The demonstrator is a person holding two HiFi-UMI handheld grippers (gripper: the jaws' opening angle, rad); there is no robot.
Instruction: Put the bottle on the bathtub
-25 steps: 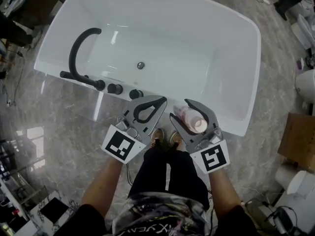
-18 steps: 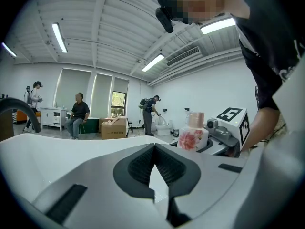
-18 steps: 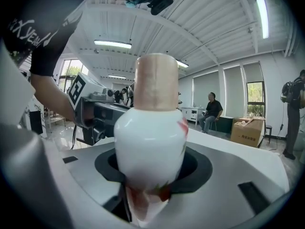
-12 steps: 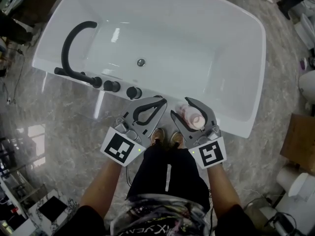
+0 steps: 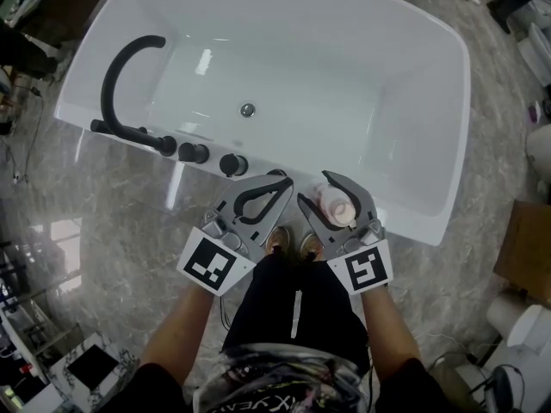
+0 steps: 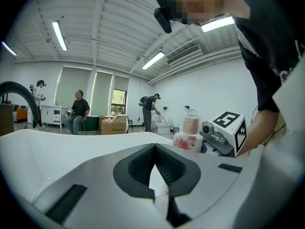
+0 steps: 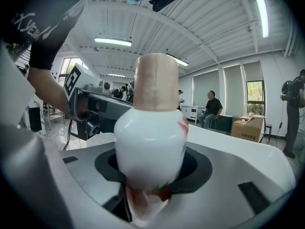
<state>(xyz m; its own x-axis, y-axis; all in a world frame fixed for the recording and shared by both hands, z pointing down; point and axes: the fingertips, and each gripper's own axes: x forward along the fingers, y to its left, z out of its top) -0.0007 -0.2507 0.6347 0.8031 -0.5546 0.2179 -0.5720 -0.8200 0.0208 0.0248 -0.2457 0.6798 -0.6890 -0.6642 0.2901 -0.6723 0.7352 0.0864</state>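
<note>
Upright white bottle (image 5: 334,205) near bathtub (image 5: 411,216) rim

Grey marbled floor (image 5: 112,222) gleams underfoot. Overhead, long strip lights (image 6: 59,35) run along a ribbed white ceiling (image 6: 119,13); tall blinded windows (image 6: 102,92) line the far white wall (image 6: 33,75), a cardboard box (image 6: 113,124) below.

Left hand-held gripper (image 5: 279,181) and right hand-held gripper (image 5: 317,190) with bottle (image 5: 334,206) sank toward bathtub (image 5: 344,67).

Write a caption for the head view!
Right tongs grip a white bottle beside the bathtub rim; left tongs shut.
</note>
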